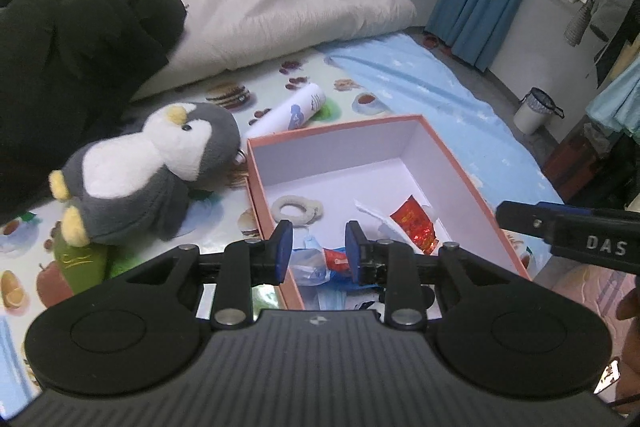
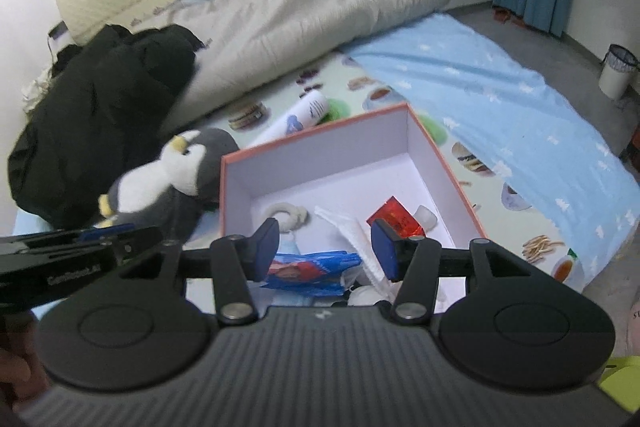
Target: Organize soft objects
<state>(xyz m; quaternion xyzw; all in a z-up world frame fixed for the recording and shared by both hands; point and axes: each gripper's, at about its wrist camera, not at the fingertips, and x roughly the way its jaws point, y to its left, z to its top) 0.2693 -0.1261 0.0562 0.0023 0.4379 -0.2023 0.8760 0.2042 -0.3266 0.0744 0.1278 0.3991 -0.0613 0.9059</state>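
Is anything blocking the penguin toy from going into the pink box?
Nothing visible blocks it. The penguin toy lies on the mat just left of the pink box, beside its wall. The box is open on top, with bare floor at the far end. Both grippers, left gripper and right gripper, are open and empty.

The box's (image 1: 460,163) near end is hidden behind the gripper body.

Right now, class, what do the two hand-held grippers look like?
Each hand-held gripper, left and right, is matte black with a ribbed body, two round discs, silver pivot pins and blue finger pads. White lettering marks their sides.
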